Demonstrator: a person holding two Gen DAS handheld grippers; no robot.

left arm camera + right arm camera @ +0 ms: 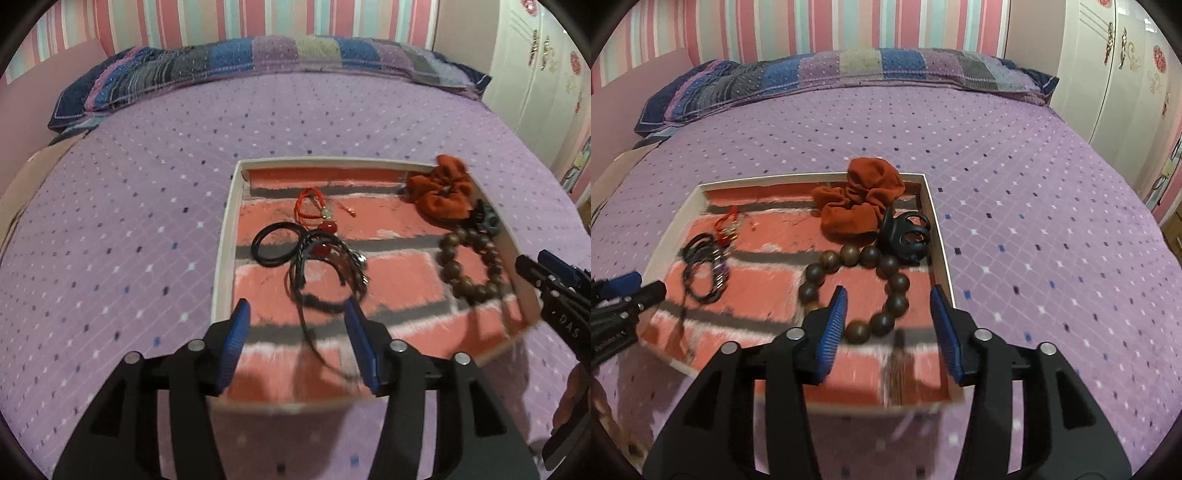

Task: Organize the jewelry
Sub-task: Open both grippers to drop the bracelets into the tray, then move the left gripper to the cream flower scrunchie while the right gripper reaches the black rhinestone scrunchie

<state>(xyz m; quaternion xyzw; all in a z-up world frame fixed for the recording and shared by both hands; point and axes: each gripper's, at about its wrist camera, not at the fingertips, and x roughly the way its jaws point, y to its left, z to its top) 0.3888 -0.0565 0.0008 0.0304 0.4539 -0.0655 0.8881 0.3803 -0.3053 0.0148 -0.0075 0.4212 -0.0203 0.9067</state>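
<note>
Two open claws hovered over the purple quilted bed [1034,184]. Inside the shallow brick-patterned tray [934,236], the brown wooden bead bracelet [886,291] lay just ahead of the right claw [888,332]; tangled black cords [317,273] faced the left claw [295,332].

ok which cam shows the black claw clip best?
Right wrist: the black claw clip shows whole and sharp, prongs visible, beside the orange scrunchie. In the left wrist view the clip is a small dark sliver near the tray's right wall, mostly behind the scrunchie.

A purple bed [147,206] carries the tray [221,258] and pillows [258,55].
</note>
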